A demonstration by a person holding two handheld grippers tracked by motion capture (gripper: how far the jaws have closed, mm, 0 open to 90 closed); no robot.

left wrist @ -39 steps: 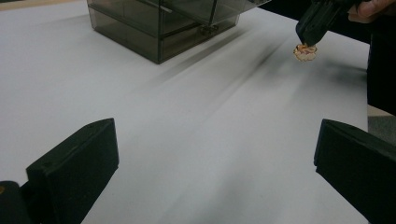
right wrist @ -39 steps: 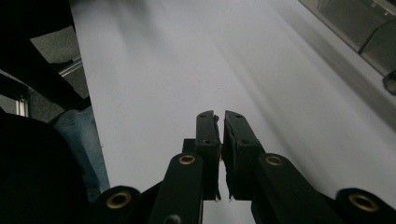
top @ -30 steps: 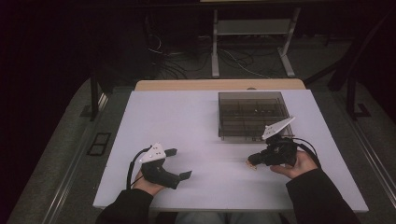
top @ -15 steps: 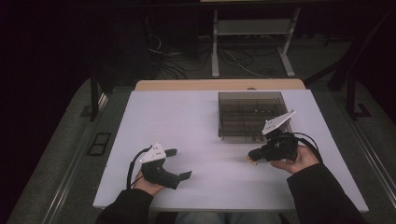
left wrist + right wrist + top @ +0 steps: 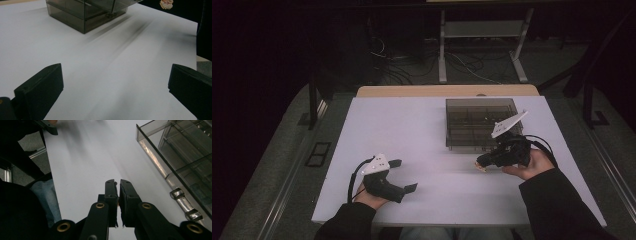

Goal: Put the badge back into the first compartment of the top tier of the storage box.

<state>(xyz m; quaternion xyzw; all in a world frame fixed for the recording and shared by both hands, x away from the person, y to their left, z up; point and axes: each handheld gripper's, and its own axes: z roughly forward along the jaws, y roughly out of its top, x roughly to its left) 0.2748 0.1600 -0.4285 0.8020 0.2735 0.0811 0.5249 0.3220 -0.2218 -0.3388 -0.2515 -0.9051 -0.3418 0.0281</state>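
Smoky clear plastic box [image 5: 481, 123], split into compartments, sits just beyond the right gripper [image 5: 482, 162], whose jaws are pressed together on nothing. Well to its other side, the left gripper [image 5: 403, 175] rests with jaws wide apart. Both lie on a white table [image 5: 412, 130]; dark floor and cables [image 5: 412, 60] lie behind.

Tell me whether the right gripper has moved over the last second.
Yes. The right gripper has edged slightly up and away from the table's near edge, toward the smoky plastic box.
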